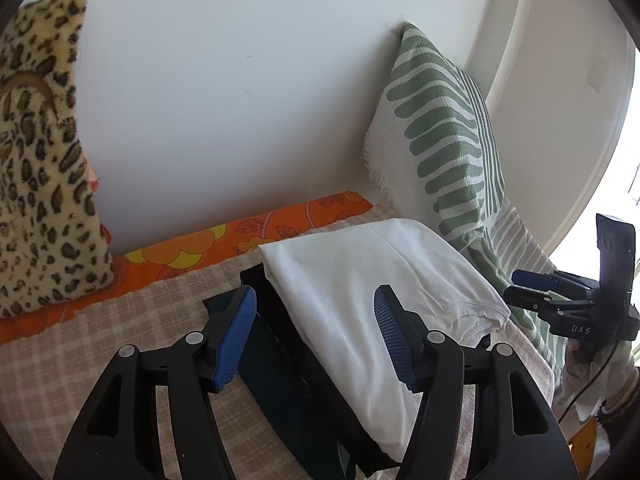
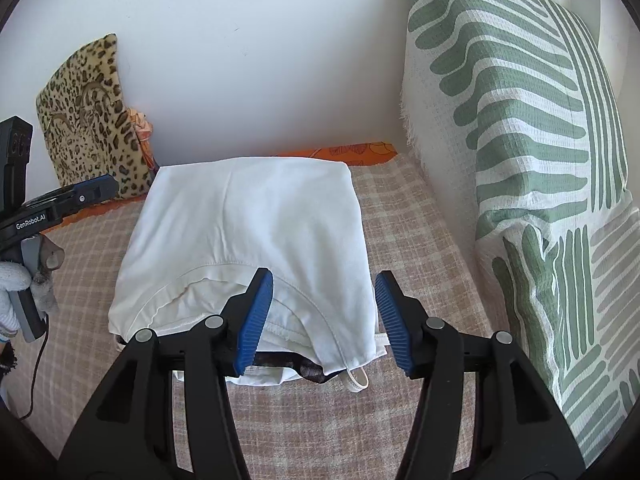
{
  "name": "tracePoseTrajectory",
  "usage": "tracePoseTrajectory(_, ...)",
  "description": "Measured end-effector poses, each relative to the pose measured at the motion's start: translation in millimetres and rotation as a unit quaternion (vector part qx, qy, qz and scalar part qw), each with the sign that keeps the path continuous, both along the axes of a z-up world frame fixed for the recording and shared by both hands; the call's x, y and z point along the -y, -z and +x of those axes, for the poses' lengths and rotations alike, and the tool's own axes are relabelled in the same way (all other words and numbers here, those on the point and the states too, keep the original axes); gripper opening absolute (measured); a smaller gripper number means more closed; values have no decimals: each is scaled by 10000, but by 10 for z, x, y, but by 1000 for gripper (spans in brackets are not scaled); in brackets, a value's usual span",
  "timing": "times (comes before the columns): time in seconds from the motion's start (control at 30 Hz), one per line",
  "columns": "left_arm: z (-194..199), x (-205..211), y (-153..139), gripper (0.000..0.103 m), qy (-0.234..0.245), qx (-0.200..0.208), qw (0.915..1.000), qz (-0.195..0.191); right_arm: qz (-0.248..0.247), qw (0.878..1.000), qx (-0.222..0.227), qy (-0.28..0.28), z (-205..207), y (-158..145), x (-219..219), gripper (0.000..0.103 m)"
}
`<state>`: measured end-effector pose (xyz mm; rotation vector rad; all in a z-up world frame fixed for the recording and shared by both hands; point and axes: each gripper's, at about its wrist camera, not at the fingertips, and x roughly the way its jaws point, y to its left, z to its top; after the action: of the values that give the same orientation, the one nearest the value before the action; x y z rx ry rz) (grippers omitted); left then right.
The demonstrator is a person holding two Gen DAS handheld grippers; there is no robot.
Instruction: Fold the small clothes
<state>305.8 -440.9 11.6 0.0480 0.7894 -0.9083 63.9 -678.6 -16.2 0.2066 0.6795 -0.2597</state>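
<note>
The dark clothes [image 1: 288, 364] under the folded white garment [image 2: 256, 236] are mostly covered, so what they are is hard to tell. The stack lies on the checked blanket [image 2: 404, 216]. The left gripper [image 1: 316, 336] has its fingers apart over the stack's edge, gripping nothing. The right gripper [image 2: 324, 320] also stands apart, the garment's near hem between its pads [image 2: 256, 320], not pinched.

White shirt [image 2: 248, 220]: smooth matt cotton-like cloth, stitched hems. Blanket [image 2: 400, 216]: coarse checked weave. Pillow [image 2: 512, 128]: waffle-textured cloth, frayed edge. Leopard cushion [image 1: 36, 168]: fuzzy plush. Right gripper [image 2: 324, 320]: matt black plastic, ribbed blue pads [image 2: 256, 320], metal rivets.
</note>
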Motion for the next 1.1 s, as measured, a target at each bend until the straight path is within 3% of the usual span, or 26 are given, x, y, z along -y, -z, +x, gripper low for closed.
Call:
tracePoseTrajectory(0.13,-234,-169,-143,72,19,64,10000,-58,-138,9998,88,120,-152,-88,-178,69)
tracePoseTrajectory(0.5,-864,-586,-453,81,104,356,9992,-157,-651,9968,189,415,-625,-215,-778,89)
tracePoseTrajectory(0.87,-1369,-966,-515,81,34,399,9987,-330,-750,9930,412,814,-1085,-286,-1212,95)
tracePoseTrajectory(1.1,-1524,-1156,-481,85,-418,346,9985,28,-838,9903,592,939,-1319,-358,-1436,100)
